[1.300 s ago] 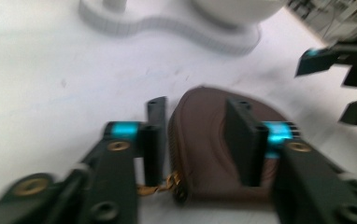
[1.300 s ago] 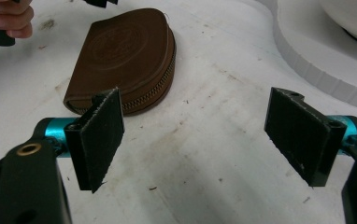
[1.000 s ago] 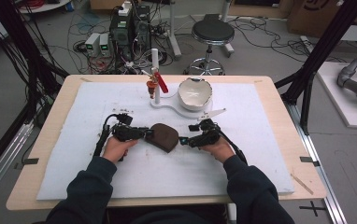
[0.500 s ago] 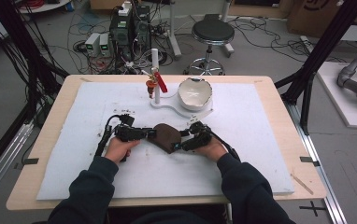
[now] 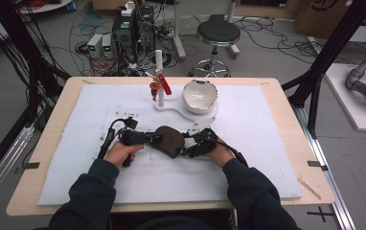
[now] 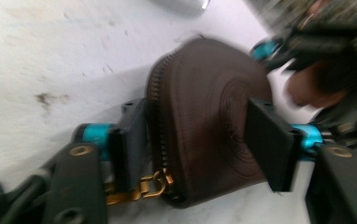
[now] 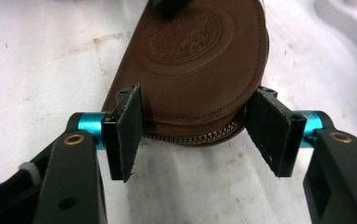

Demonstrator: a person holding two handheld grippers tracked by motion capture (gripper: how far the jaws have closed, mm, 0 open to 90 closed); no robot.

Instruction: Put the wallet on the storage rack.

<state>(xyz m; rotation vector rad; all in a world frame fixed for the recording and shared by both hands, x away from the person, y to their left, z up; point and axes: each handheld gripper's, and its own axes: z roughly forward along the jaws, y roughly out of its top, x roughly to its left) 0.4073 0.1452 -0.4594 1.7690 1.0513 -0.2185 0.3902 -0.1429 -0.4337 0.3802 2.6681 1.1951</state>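
Note:
A brown leather zip pouch point(image 5: 169, 140) sits between my two grippers at the middle of the white mat. My left gripper point(image 5: 156, 139) is at its left end. In the left gripper view the jaws have just been opening, and the pouch point(image 6: 204, 121) and its gold zip pull point(image 6: 144, 186) lie between the spread pads. My right gripper point(image 5: 189, 145) is at the pouch's right end. Its jaws have just been closing, and in the right gripper view the pads point(image 7: 130, 126) press the zipped end of the pouch point(image 7: 190, 60) from both sides.
A cracked white bowl point(image 5: 199, 96) stands on a white base plate point(image 5: 205, 125) behind the pouch. Beside it rises a white post point(image 5: 158, 76) with a red piece hanging on it. The white mat point(image 5: 277, 143) covers most of the wooden table point(image 5: 310, 143).
My right hand has come left from beside the pouch, and its jaws now sit around the pouch's right end. The left hand has stayed in place.

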